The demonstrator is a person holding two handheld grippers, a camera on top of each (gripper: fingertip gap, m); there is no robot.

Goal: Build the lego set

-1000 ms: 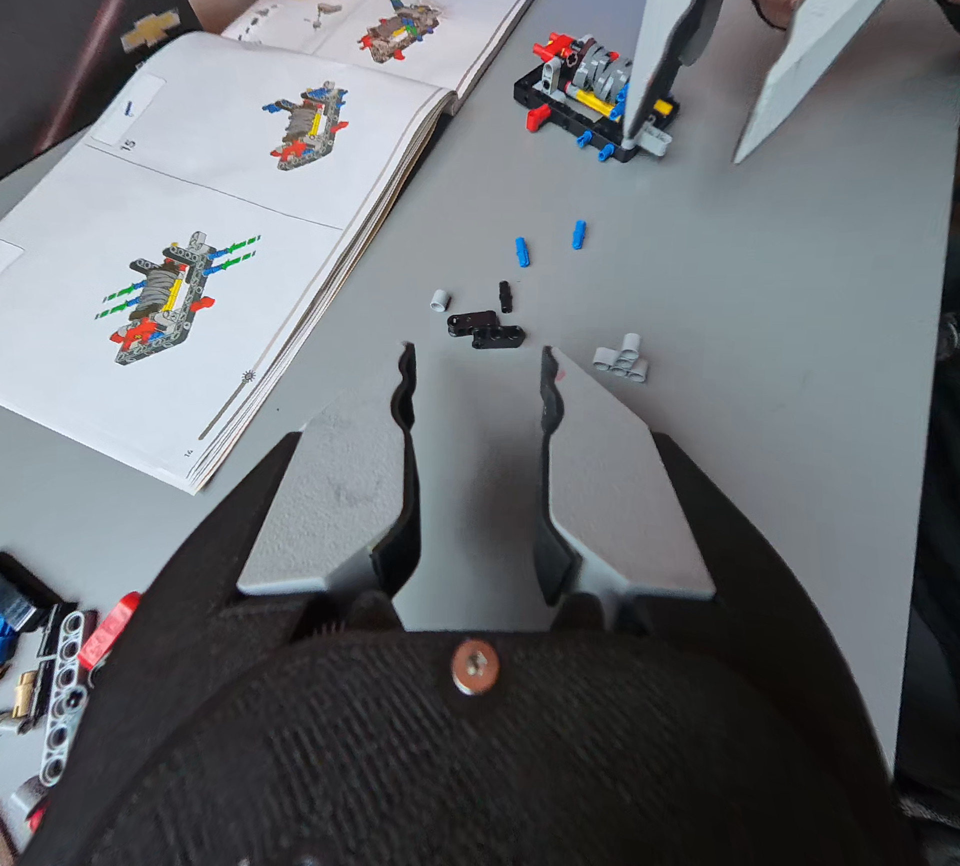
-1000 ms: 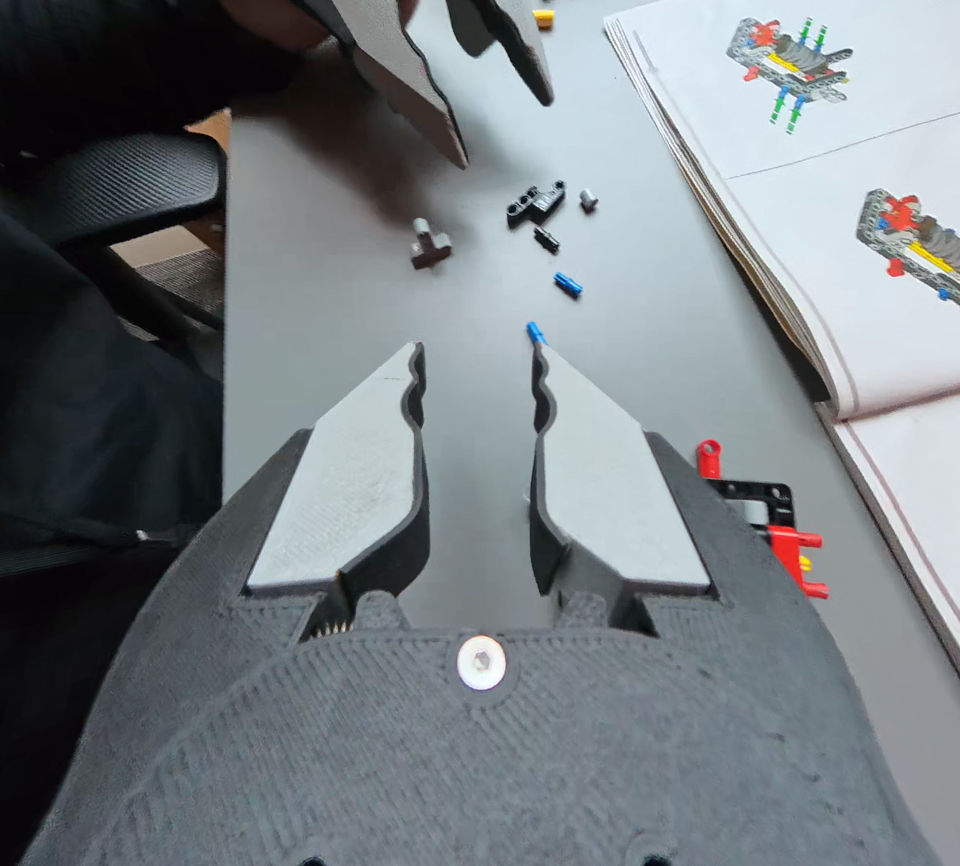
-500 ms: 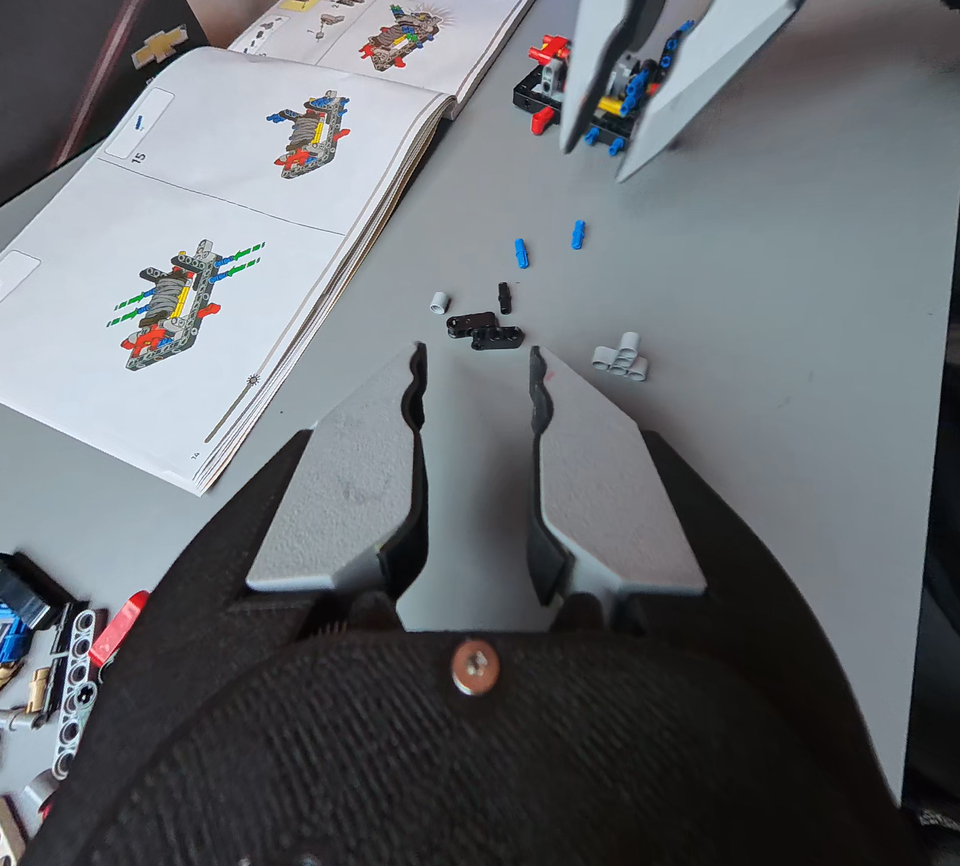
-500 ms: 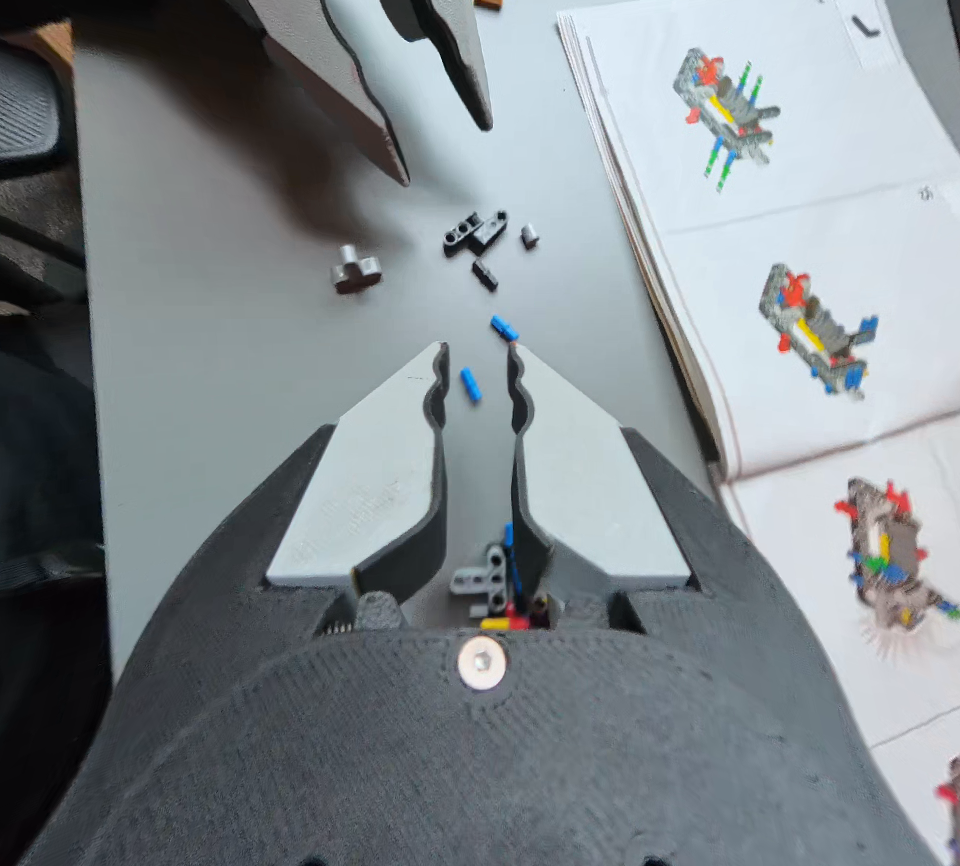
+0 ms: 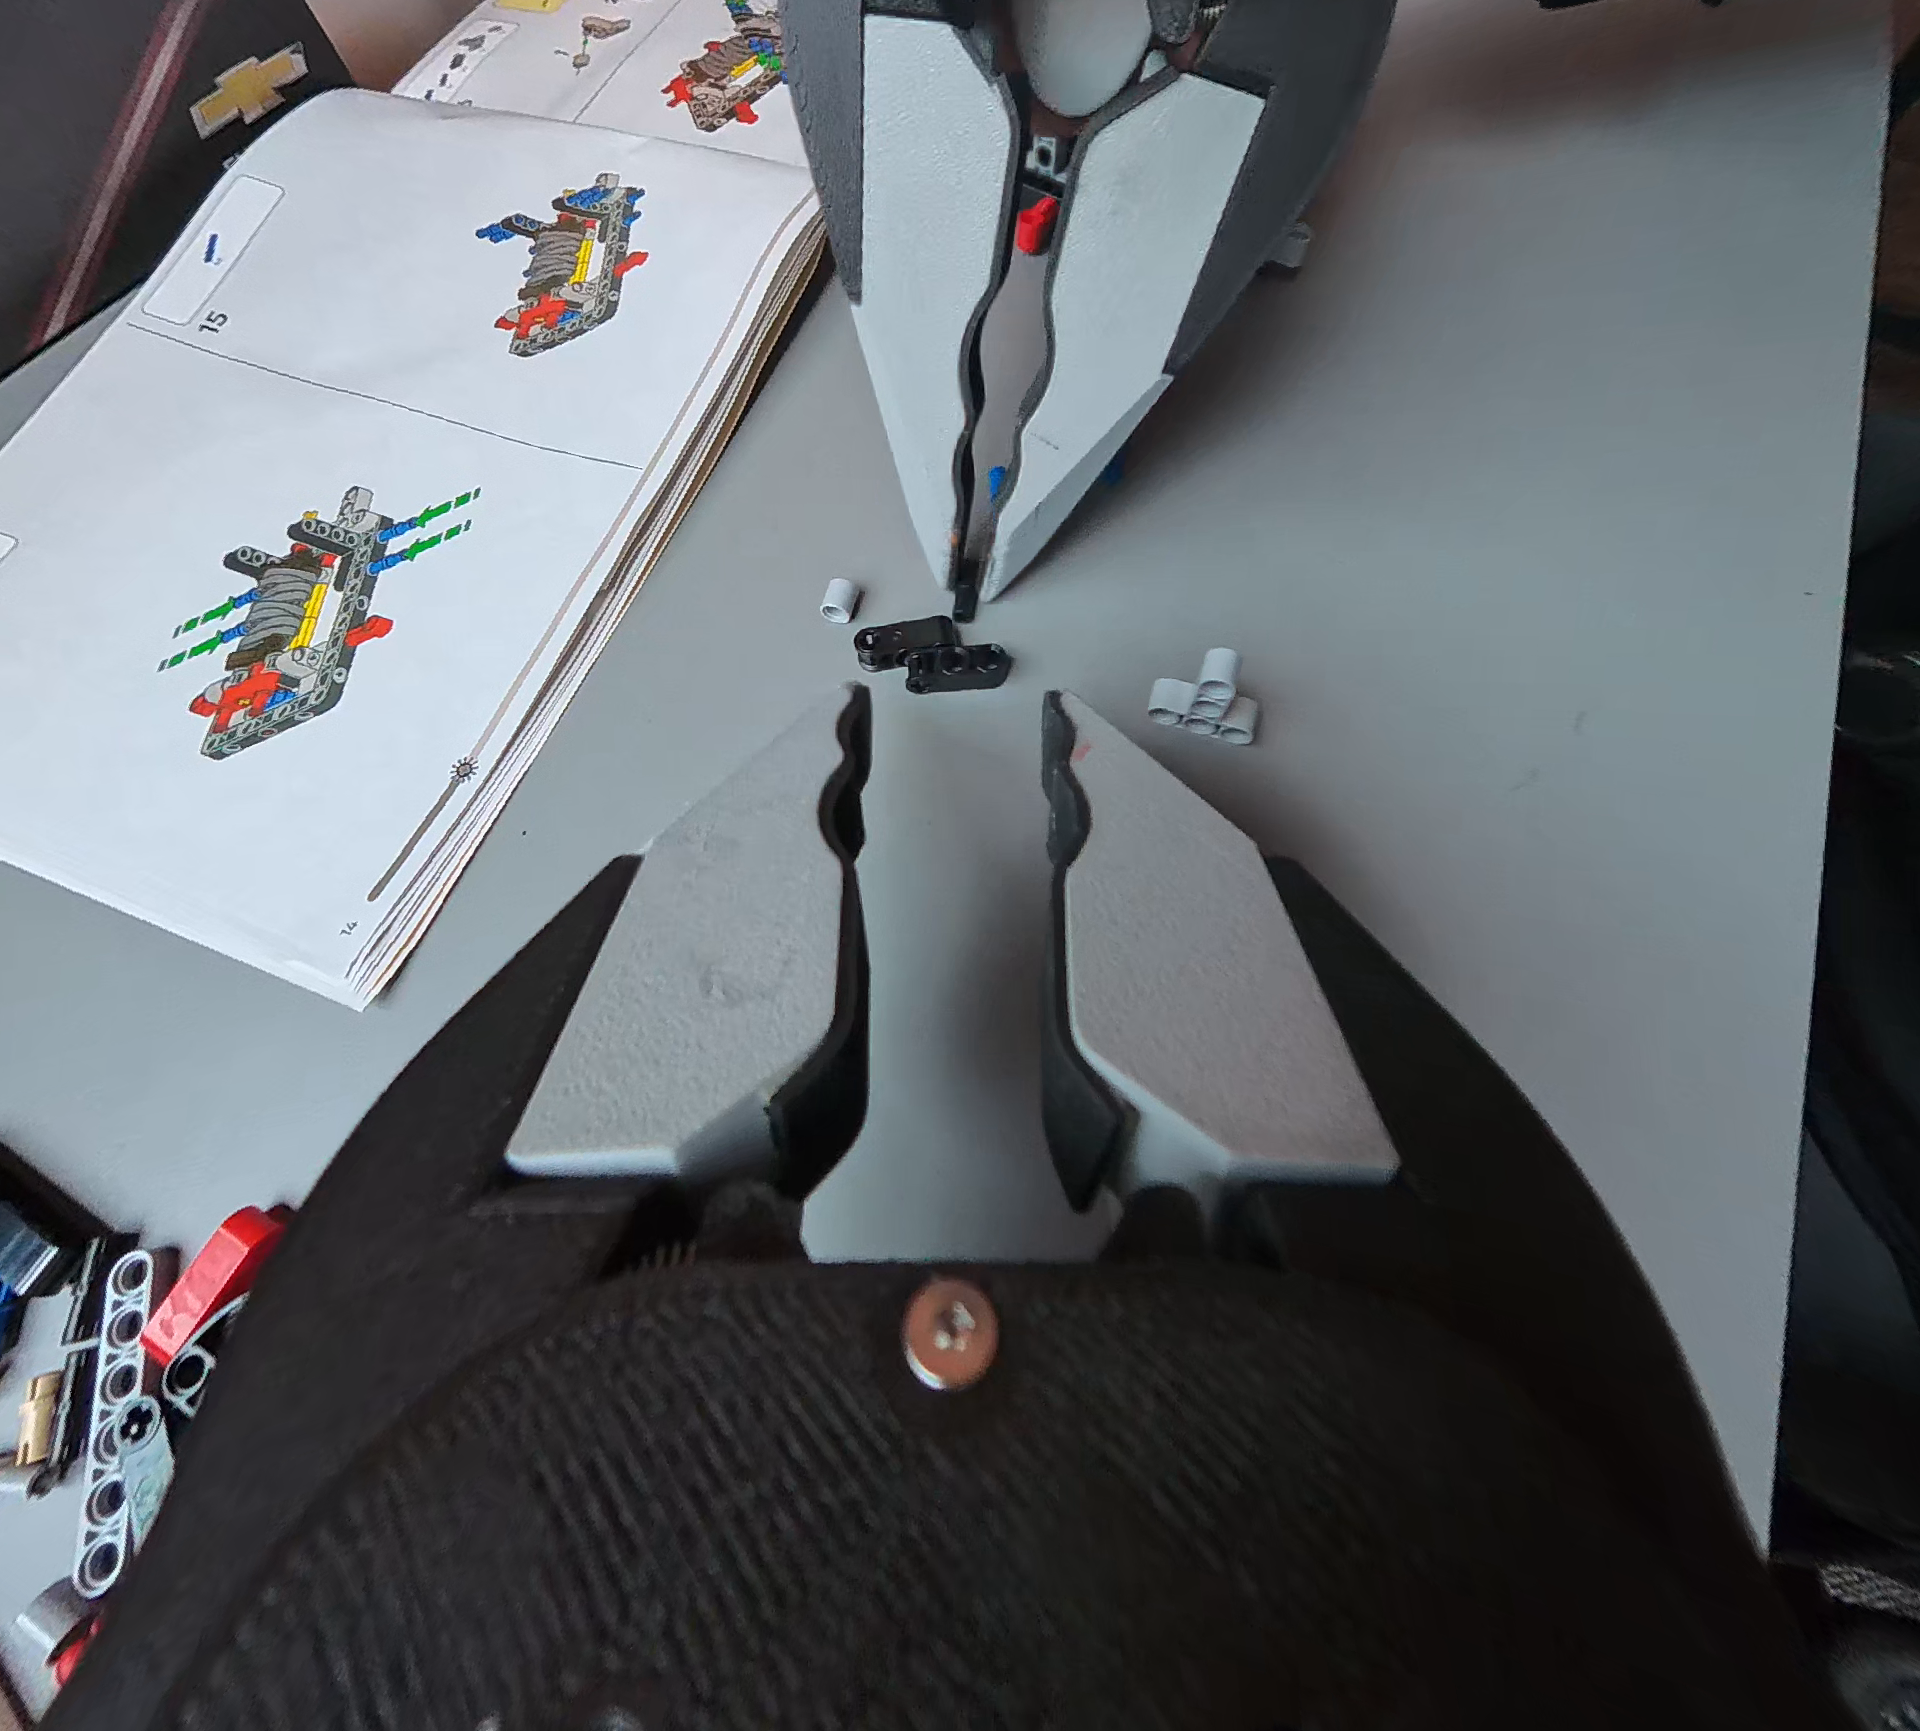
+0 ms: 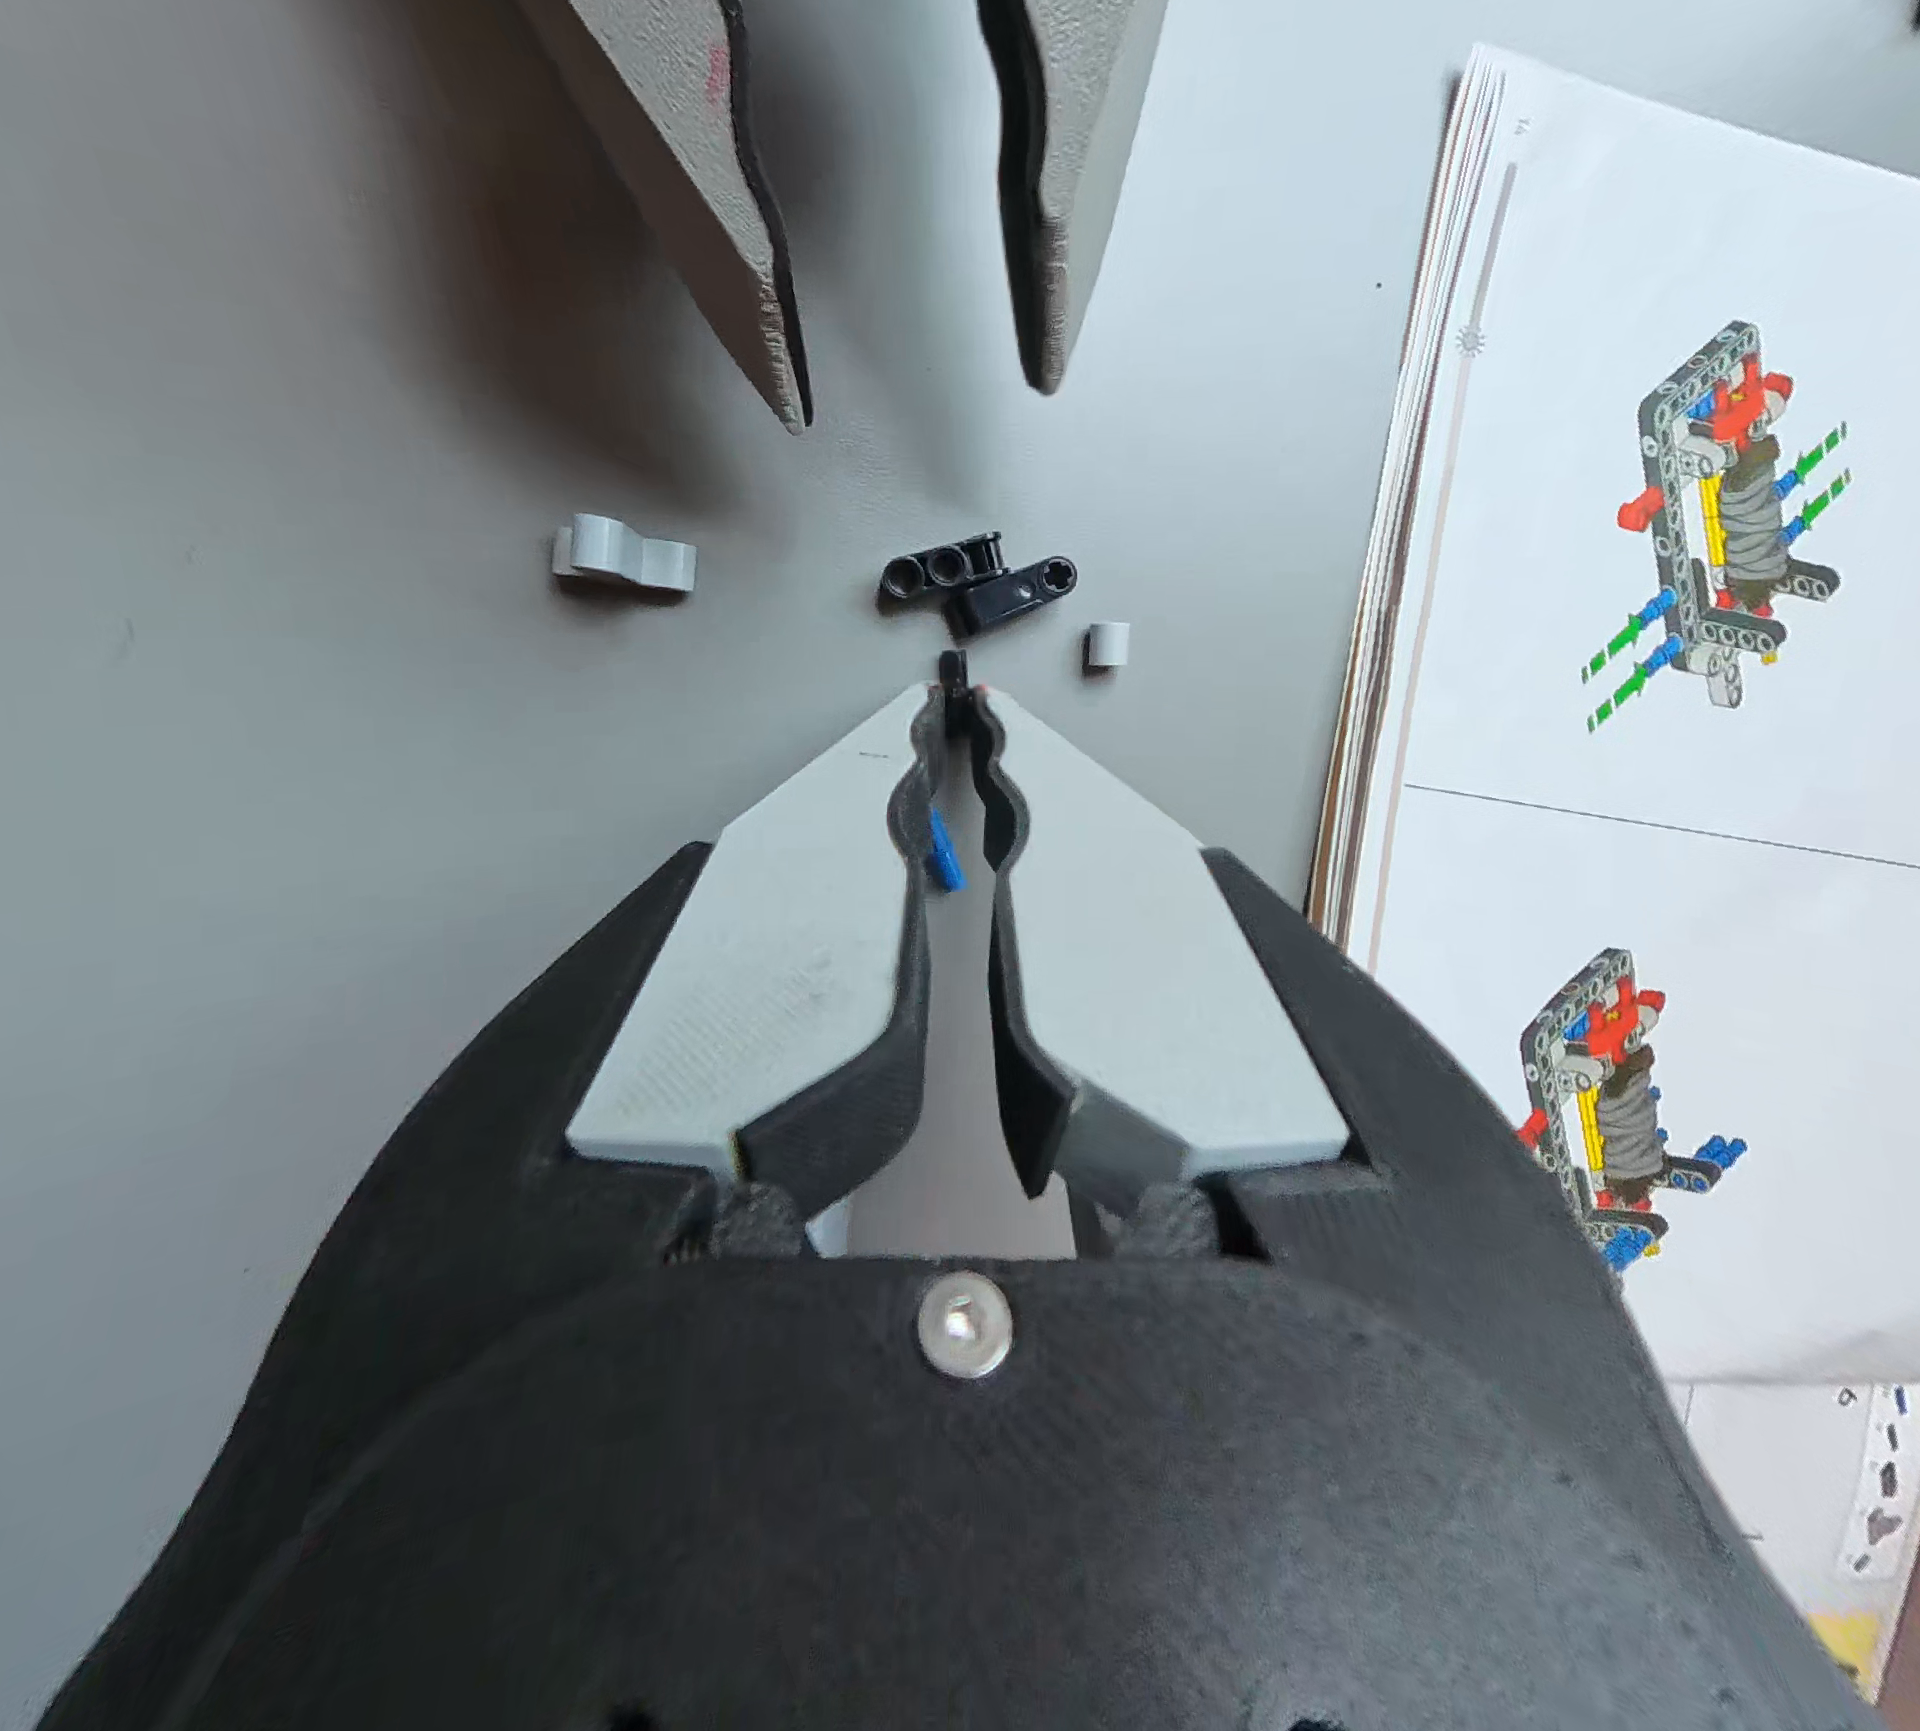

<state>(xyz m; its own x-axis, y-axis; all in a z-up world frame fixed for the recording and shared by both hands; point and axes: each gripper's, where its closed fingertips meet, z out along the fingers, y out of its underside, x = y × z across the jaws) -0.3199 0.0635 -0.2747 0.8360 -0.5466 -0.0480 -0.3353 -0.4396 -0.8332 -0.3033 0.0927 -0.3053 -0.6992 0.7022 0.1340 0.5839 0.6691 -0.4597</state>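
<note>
While pinched, black pin [image 6: 953, 684] sits between right hand-held gripper [image 6: 956, 694] tips.

Right gripper [image 6: 954, 694] fingers pinched together; left gripper [image 5: 951, 710] fingers apart.

Small black pin [image 6: 953, 682] pinched at right gripper [image 6: 958, 694] tips, beside two black connectors [image 6: 977, 578].
</note>
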